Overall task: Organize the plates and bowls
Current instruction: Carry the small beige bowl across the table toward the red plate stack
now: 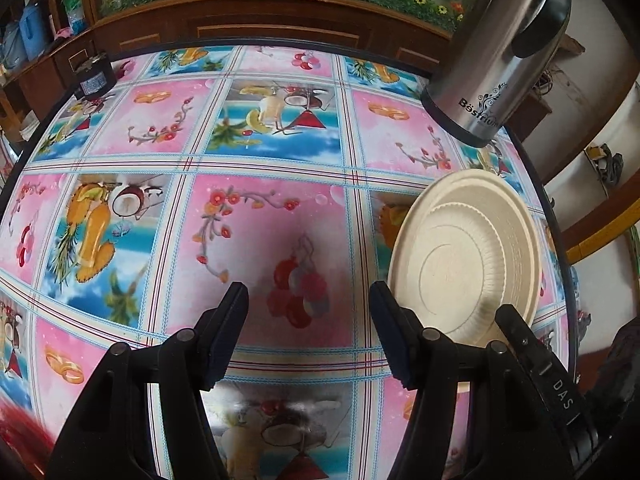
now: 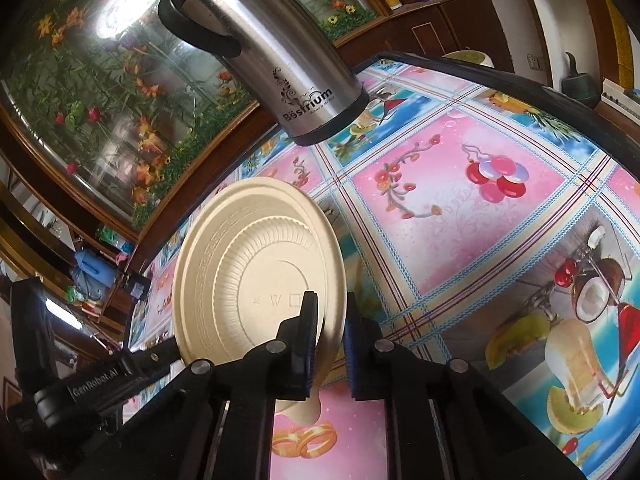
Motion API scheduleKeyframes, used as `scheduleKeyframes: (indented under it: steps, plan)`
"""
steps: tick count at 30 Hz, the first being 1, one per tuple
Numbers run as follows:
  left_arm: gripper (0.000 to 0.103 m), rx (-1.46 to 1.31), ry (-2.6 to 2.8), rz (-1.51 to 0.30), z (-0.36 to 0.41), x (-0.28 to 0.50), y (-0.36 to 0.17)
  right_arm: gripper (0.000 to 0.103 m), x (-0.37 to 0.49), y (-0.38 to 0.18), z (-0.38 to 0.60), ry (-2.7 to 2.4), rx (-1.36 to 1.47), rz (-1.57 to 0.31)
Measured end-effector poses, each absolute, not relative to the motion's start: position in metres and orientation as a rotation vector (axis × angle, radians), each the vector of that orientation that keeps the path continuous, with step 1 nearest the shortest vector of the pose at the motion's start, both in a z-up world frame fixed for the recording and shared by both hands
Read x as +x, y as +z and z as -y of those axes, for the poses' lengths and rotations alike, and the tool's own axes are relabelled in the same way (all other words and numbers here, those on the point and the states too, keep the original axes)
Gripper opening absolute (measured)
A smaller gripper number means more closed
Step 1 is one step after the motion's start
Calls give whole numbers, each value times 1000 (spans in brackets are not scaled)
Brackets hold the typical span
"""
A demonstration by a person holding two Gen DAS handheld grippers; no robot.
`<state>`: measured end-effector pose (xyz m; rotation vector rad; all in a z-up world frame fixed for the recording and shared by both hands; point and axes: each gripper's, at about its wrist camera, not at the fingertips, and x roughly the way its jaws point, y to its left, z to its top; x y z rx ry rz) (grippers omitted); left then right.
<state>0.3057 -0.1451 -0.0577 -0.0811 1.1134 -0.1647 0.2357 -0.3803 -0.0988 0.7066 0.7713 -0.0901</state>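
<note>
- Now, the table (image 1: pixel 280 152) with its colourful cloth fills both views; it is the landmark.
- Near the far edge of the table stands the flask (image 2: pixel 272 60), upright, well apart from the grippers.
- Above the table, the plates (image 2: pixel 256 280) hang almost on edge: a smaller one nested in a larger one, it seems, and only their rim is held.
- On this rim the right gripper (image 2: pixel 330 344) is clamped; a narrow gap shows between its jaws.
- Over the bare table beside the plates, the left gripper (image 1: pixel 308 328) hangs with jaws wide apart, holding nothing.
- I judge the risk is slipping: such a thin rim grip may let the inner plate slide out, or the stack may swing and drop on the table.
</note>
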Motion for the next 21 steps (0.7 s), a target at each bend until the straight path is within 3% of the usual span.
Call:
scheduleKeyframes:
  steps: [21]
  plan:
    - [61, -82, -161, -1244, 117, 272, -62, 11, 226, -100, 381, 2, 819, -932]
